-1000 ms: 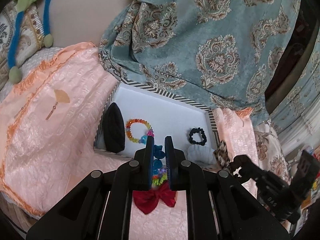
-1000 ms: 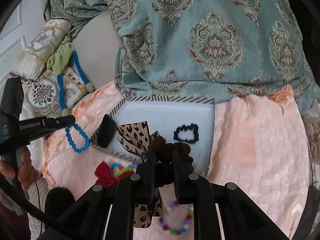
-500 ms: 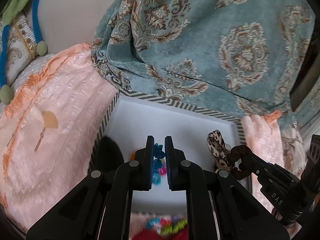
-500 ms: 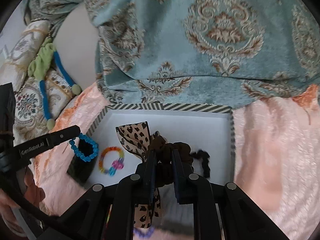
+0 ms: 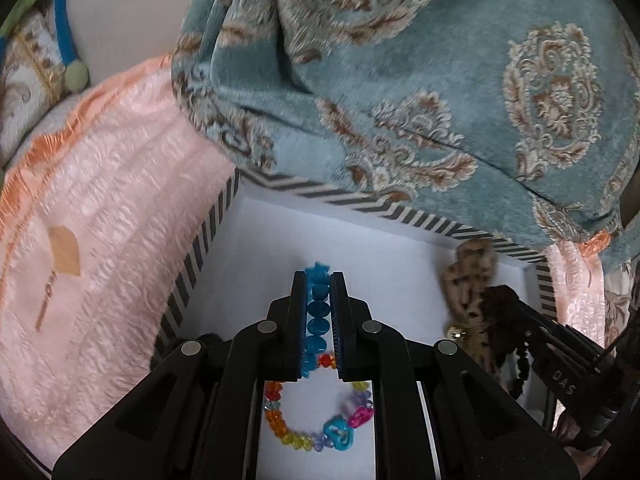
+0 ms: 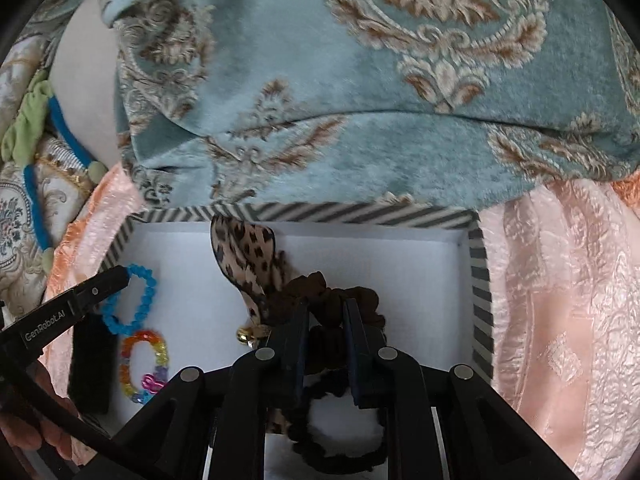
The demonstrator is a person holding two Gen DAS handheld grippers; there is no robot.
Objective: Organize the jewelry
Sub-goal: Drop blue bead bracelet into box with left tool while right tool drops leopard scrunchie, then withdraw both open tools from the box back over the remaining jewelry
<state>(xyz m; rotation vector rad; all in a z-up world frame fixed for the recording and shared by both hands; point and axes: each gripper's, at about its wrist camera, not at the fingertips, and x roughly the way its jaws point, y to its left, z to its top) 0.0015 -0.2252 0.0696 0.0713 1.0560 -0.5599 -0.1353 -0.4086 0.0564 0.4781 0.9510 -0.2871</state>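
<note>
My left gripper (image 5: pixel 319 280) is shut on a blue bead bracelet (image 5: pixel 318 316) and holds it over the white floor of the striped box (image 5: pixel 400 214). The bracelet also shows in the right wrist view (image 6: pixel 138 300). My right gripper (image 6: pixel 326 304) is shut on a brown scrunchie with a leopard-print bow (image 6: pixel 244 256), held over the same box (image 6: pixel 360 213). A multicolour bead bracelet (image 5: pixel 316 420) lies in the box under the left gripper. A black scrunchie (image 6: pixel 332 440) lies in the box under the right gripper.
A black oblong item (image 6: pixel 90 364) lies along the box's left wall. A teal patterned blanket (image 5: pixel 400 80) overhangs the box's far edge. Pink bedspread (image 5: pixel 100 240) surrounds the box. Cushions (image 6: pixel 24 200) lie at the far left.
Both grippers have moved forward and down, from the bedspread in front of the box to over its floor, each still holding its item.
</note>
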